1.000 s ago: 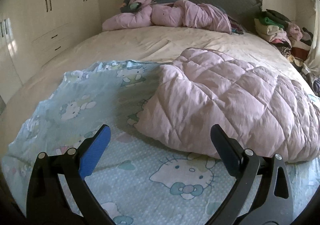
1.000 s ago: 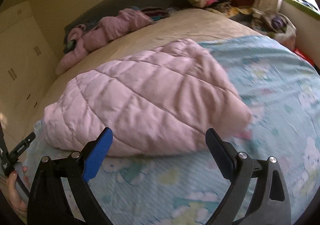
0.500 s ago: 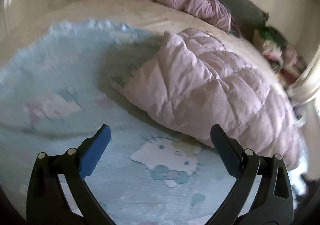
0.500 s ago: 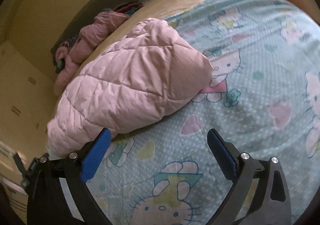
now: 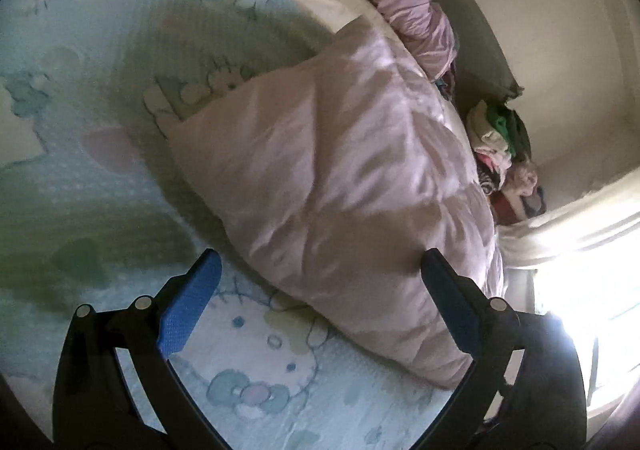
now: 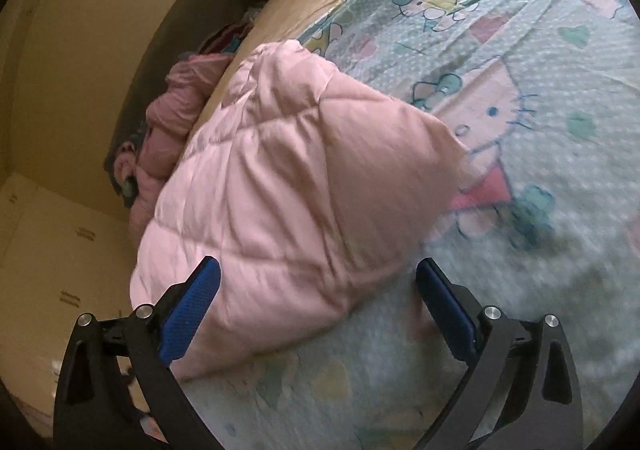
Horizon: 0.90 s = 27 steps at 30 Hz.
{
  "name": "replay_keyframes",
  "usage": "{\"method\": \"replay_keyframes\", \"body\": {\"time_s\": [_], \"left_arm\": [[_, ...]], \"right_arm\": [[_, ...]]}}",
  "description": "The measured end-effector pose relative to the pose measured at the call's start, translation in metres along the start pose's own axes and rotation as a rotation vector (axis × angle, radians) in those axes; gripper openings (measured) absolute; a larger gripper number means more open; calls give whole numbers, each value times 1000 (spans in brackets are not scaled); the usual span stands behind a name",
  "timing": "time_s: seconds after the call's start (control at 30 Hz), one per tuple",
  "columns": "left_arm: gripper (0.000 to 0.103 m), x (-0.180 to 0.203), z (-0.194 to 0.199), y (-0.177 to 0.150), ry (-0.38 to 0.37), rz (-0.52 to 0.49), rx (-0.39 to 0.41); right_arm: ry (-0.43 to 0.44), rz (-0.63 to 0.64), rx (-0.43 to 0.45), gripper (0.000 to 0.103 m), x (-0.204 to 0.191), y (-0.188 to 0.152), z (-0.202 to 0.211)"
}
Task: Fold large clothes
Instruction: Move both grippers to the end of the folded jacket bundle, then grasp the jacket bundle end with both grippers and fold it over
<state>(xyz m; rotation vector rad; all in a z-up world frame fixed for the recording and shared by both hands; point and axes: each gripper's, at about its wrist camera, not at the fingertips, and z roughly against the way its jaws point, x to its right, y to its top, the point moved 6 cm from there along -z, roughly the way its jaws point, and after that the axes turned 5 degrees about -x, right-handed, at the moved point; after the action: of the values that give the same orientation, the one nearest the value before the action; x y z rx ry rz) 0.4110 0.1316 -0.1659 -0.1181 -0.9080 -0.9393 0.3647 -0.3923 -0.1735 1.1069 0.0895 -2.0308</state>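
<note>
A pink quilted puffer garment (image 5: 340,185) lies folded into a thick bundle on a light blue cartoon-cat sheet (image 5: 248,382) spread over the bed. It also shows in the right wrist view (image 6: 288,201). My left gripper (image 5: 320,274) is open and empty, its jaws straddling the bundle's near edge from above. My right gripper (image 6: 318,282) is open and empty, close over the bundle's near end, with the sheet (image 6: 520,97) to the right.
More crumpled pink clothing (image 5: 408,5) lies by the dark headboard (image 6: 188,21). A pile of mixed clothes (image 5: 500,141) sits at the bed's far corner. A bright window with a curtain (image 5: 580,234) is at the right. White drawers (image 6: 60,250) stand at the left.
Both grippers have moved down and closer to the pink bundle, and both views have tilted. The bundle now fills more of each view. Both grippers stay open.
</note>
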Motion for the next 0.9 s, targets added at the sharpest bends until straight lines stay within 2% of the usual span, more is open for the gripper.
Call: {"method": "replay_keyframes", "body": {"time_s": [0.13, 0.43, 0.53, 0.6, 0.67, 0.7, 0.77, 0.9], "left_arm": [[94, -5, -14, 5, -70, 46, -16], [95, -7, -26, 19, -83, 133, 74], [95, -4, -32, 19, -44, 105, 77], [87, 0, -32, 19, -10, 80, 76], [67, 5, -29, 20, 21, 41, 71], [63, 9, -26, 20, 33, 16, 73], [47, 16, -22, 21, 45, -29, 87], [31, 30, -6, 19, 65, -107, 119]], "right_arm": [[37, -38, 25, 99, 1, 16, -16], [37, -12, 46, 97, -6, 32, -41], [22, 13, 60, 86, -7, 32, -45], [21, 34, 51, 72, -10, 32, -46], [21, 63, 42, 61, -16, 32, -46], [7, 95, 41, 55, -21, 33, -44], [-24, 162, 48, 46, -33, 32, -40], [-122, 345, 73, 34, -66, 28, -29]]}}
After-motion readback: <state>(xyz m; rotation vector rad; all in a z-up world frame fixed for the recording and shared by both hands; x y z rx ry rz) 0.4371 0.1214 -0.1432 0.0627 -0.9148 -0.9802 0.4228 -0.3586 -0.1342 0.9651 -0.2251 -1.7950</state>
